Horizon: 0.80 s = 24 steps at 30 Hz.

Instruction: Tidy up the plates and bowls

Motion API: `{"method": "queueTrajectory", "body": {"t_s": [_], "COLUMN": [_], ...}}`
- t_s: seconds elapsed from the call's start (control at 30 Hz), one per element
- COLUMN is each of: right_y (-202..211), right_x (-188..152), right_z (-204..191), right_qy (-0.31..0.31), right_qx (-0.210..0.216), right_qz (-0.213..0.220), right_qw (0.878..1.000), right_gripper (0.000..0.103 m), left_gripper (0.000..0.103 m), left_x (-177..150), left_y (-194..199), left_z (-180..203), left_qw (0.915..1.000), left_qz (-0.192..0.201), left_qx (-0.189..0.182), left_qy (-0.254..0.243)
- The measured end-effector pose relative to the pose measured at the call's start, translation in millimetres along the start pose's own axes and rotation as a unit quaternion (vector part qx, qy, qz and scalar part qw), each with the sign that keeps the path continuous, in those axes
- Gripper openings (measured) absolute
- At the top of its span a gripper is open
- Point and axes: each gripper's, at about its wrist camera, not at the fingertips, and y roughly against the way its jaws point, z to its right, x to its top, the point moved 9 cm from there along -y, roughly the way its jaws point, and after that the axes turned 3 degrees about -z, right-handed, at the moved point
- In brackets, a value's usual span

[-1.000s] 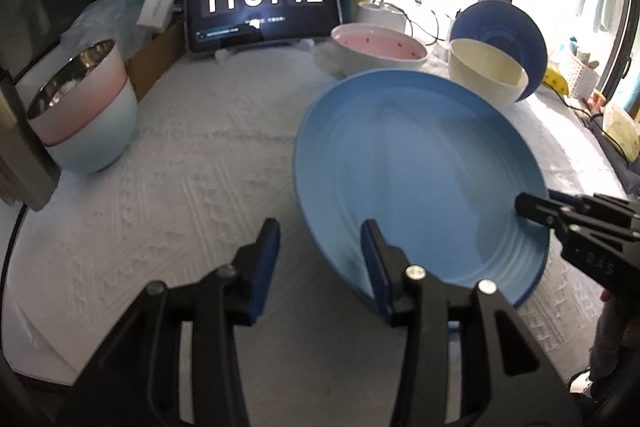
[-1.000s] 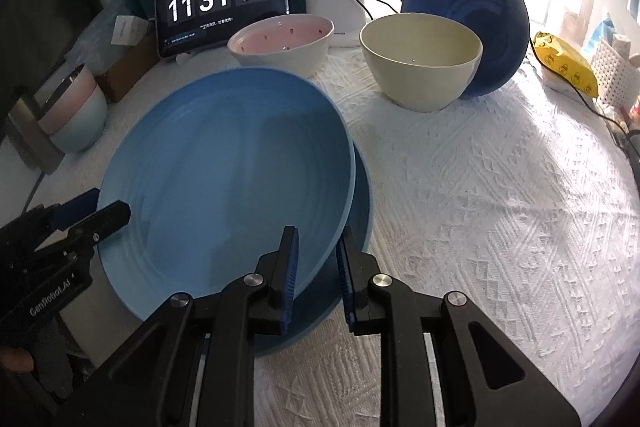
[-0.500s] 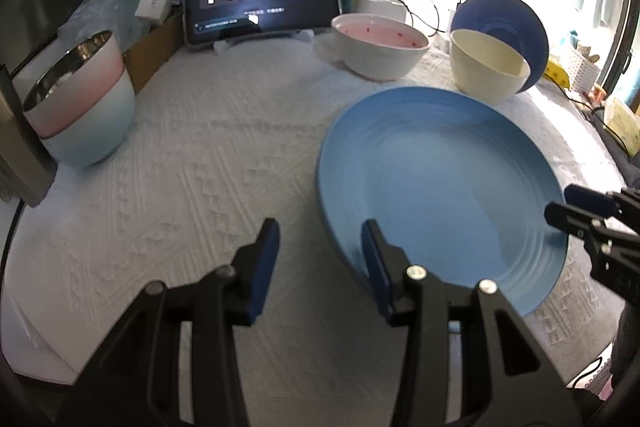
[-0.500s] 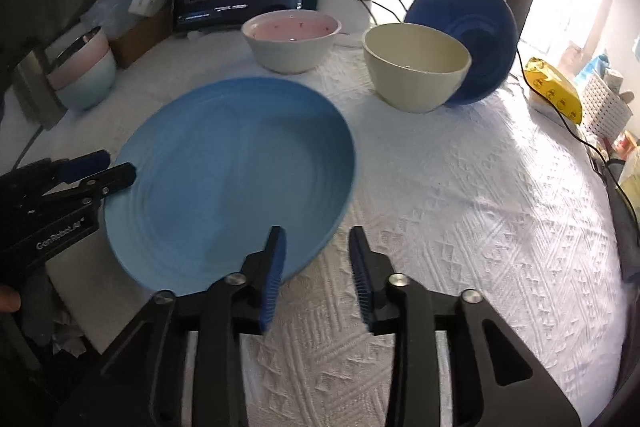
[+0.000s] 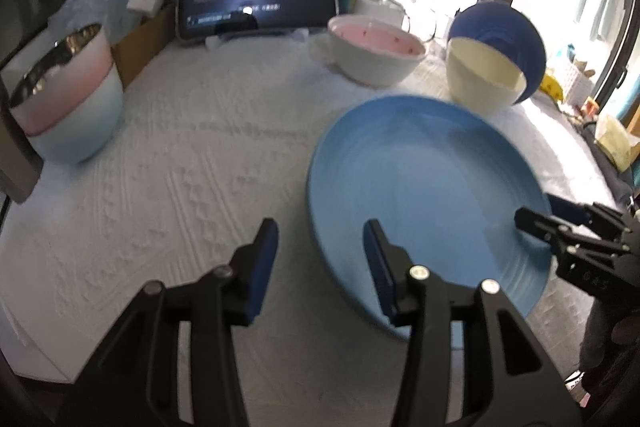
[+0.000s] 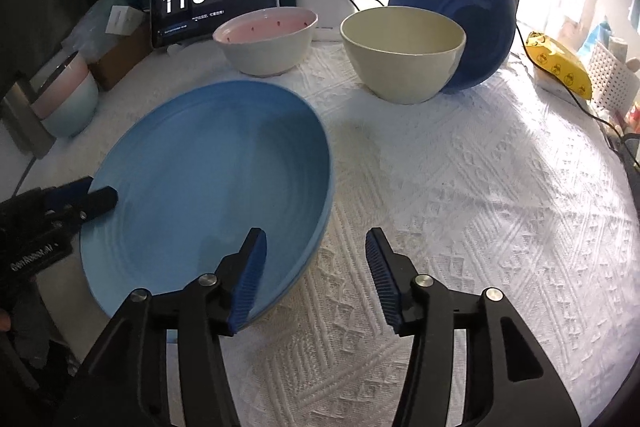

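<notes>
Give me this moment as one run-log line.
left gripper: open, astride light blue plate rim | right gripper: opening, plate rim between jaws | plate: on tablecloth

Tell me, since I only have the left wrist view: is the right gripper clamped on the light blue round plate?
Observer: No. The right gripper is opening; its pads straddle the light blue round plate's near rim without pressing it.
Operator: Anything under that plate?
Observer: A second blue rim shows just below its right edge, so it looks stacked on another plate.
Operator: What is the yellow thing past the dark blue plate?
Observer: A yellow printed packet lies right of the dark blue plate, with a black cable beside it.
</notes>
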Motion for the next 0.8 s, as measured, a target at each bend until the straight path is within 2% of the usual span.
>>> {"method": "queueTrajectory", "body": {"t_s": [0.17, 0.27, 0.3, 0.43, 0.6, 0.8], "right_y": [10.8, 17.9, 21.5, 36.2, 53.7, 75.3], "right_x": [7.9, 12.4, 14.7, 24.4, 40.1, 60.2], "right_z": [4.8, 6.8, 7.6, 13.1, 27.4, 51.3], "right_qy": [-0.003, -0.006, -0.006, -0.004, -0.004, -0.01], "right_qx": [0.005, 0.011, 0.011, 0.007, -0.002, -0.021], "right_qz": [0.012, 0.019, 0.023, 0.041, 0.064, 0.1], "right_qw": [1.0, 1.0, 1.0, 0.999, 0.998, 0.995], "right_gripper": [0.054, 0.054, 0.054, 0.054, 0.054, 0.054], "left_gripper": [0.046, 0.047, 0.047, 0.049, 0.05, 0.052], "left_x": [12.6, 18.5, 22.2, 38.9, 63.4, 87.4], "left_y": [7.1, 11.1, 15.4, 30.1, 40.5, 46.6], "left_z": [10.4, 23.2, 28.9, 50.6, 68.9, 85.1], "left_qw": [0.9998, 0.9981, 0.9977, 0.9954, 0.9922, 0.9893], "left_qz": [0.009, -0.001, 0.007, 0.037, 0.062, 0.089], "left_qx": [-0.016, -0.061, -0.066, -0.081, -0.098, -0.1], "left_qy": [-0.008, -0.003, -0.009, -0.036, -0.045, -0.059]}}
